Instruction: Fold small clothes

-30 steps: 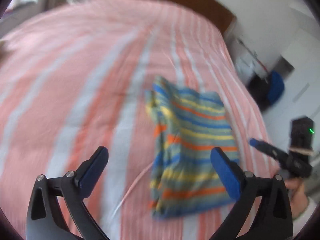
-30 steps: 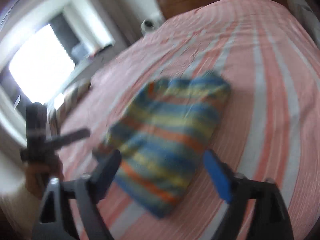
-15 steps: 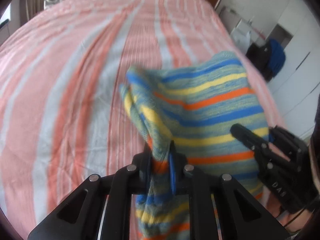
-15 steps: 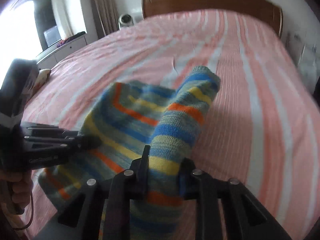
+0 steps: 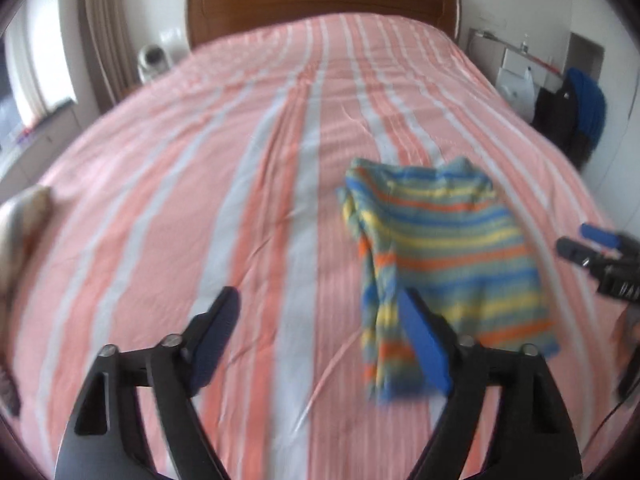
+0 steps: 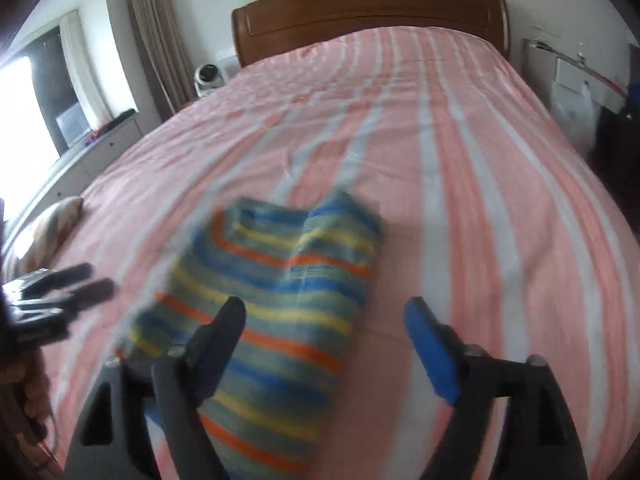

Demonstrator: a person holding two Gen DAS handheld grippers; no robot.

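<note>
Lower right of the left-wrist view: the striped garment [image 5: 448, 256] now lies folded on the bed [image 5: 200, 160], released from both pinches half a second ago. I see my left claw [image 5: 320, 336] and right claw [image 6: 324, 344] spreading, nothing between the pads; this fold looks done.

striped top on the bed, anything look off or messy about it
Slightly. The striped top lies on the bed, but one long edge is bunched into a rumpled ridge, and its far end looks uneven rather than square. Nothing looks damaged.

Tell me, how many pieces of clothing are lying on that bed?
1 that is surely clothing: the striped knit garment on the pink striped bedspread. A pale, blurred cloth bundle at the bed's left edge may be another; more could lie out of view.
</note>
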